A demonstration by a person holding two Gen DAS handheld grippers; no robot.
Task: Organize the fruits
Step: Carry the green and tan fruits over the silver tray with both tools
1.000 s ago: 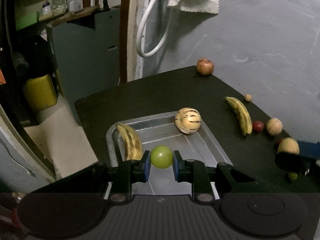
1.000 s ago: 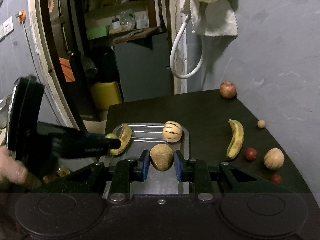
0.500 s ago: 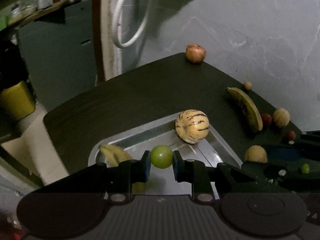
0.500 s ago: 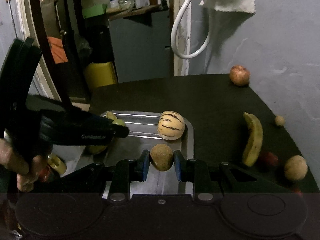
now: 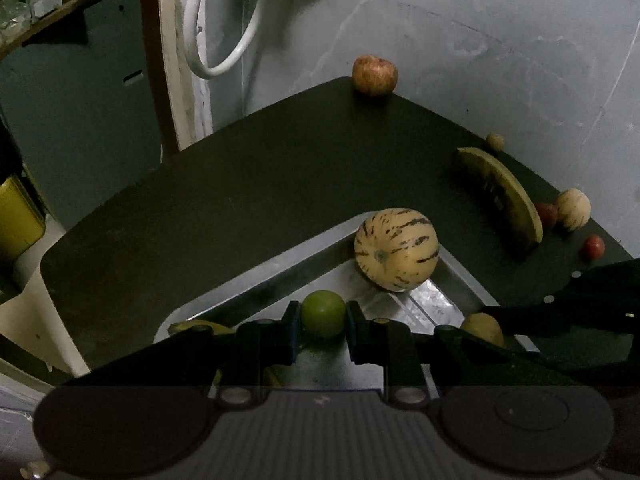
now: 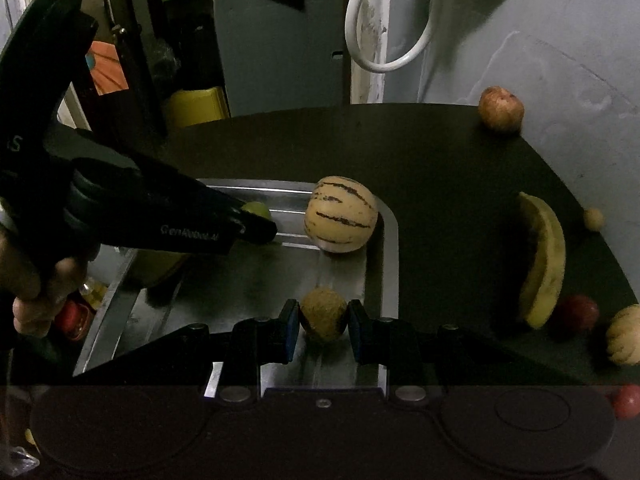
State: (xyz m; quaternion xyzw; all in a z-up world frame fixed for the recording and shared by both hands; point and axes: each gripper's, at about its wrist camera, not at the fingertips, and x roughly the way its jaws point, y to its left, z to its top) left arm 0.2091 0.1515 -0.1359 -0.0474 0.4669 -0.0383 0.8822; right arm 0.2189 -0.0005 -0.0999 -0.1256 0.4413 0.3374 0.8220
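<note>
Left gripper (image 5: 323, 319) clamped on a green fruit (image 5: 323, 313), pads touching it on both sides, held over the tray (image 5: 280, 276). From the right wrist view the same gripper (image 6: 256, 226) comes in from the left over the tray's far end, green fruit (image 6: 258, 210) peeking out past its tip; the hand (image 6: 38, 280) gripping its handle shows at the left edge

Right gripper (image 6: 323, 322) closed on a rough brown fruit (image 6: 323, 319), squeezed between the blue pads, over the tray's (image 6: 384, 256) near right part. In the left view that brown fruit (image 5: 482, 328) sits in the right gripper's (image 5: 486, 326) dark fingers at lower right

In the tray: striped melon (image 5: 396, 249) at the far right corner against the rim, same melon (image 6: 341, 214) in the right view. A banana (image 5: 196, 326) lies at the tray's left end, mostly hidden behind the left gripper's body

On the black table (image 5: 240, 184), outside the tray:
- second banana (image 6: 544, 256) right of the tray, curved, lying flat
- red fruit (image 6: 578, 312) just beside its near end, a pale ribbed fruit (image 6: 624, 340) next to that
- another red fruit (image 6: 626, 400) at the near right edge
- small tan fruit (image 6: 594, 218) near the wall edge
- apple (image 6: 501, 109) at the far corner by the wall, well apart from the rest

Behind the table: white hose (image 6: 384, 40) looped on the wall
</note>
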